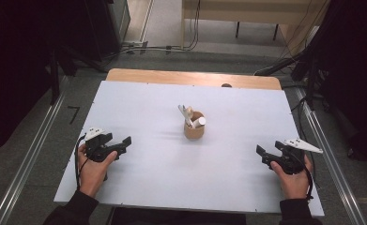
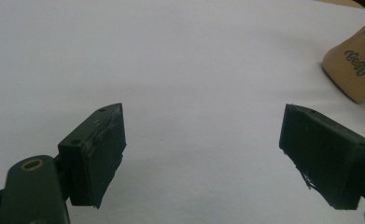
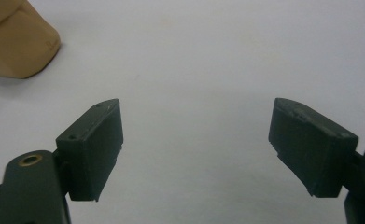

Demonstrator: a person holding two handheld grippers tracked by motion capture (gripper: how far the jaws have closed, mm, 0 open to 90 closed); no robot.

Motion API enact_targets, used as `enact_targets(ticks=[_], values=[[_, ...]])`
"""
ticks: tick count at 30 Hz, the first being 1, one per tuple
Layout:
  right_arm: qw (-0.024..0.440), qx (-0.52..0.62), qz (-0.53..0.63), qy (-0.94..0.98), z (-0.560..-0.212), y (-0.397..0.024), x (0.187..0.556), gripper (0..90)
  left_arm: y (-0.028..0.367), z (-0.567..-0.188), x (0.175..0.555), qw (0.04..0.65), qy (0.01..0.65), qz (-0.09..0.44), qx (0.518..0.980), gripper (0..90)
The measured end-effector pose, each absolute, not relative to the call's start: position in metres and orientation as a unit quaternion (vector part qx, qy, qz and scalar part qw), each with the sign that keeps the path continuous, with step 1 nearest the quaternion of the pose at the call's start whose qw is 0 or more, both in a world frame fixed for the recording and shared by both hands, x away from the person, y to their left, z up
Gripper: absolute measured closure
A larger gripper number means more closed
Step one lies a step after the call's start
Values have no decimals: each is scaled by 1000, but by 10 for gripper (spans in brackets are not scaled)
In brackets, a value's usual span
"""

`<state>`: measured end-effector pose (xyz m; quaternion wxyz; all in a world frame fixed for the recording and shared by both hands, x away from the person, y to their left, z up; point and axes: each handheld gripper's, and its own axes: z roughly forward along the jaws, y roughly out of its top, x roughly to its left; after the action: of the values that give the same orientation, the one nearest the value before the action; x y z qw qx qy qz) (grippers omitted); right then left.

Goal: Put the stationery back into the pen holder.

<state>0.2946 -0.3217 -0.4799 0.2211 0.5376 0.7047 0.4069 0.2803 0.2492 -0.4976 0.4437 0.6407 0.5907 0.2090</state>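
High view: tan wooden cup [image 1: 194, 128] stands upright at middle of white desk [image 1: 162, 178], white utensils [image 1: 188, 115] sticking out of its top. Cup well apart from both claws, roughly midway between them.

Left claw [image 1: 126, 141] near left desk edge, held in hand [image 1: 93, 171], jaws pointing right toward cup, spread wide, nothing between.

Right claw [image 1: 261, 153] near right edge, held in hand [image 1: 294, 176], jaws pointing left, spread wide, empty.

Left gripper view: cup at upper right. Right gripper view: cup at upper left.
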Motion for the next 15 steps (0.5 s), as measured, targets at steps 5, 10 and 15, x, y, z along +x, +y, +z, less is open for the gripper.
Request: enact_targets(ticks=[5, 10, 15], values=[[226, 544, 401, 702, -482, -327, 295, 164, 254, -499, 283, 435, 595, 218, 640, 155], [231, 547, 393, 702, -484, -330, 296, 163, 257, -501, 285, 425, 596, 225, 643, 155], [238, 551, 383, 702, -486, -334, 297, 162, 256, -502, 285, 423, 596, 225, 645, 155]])
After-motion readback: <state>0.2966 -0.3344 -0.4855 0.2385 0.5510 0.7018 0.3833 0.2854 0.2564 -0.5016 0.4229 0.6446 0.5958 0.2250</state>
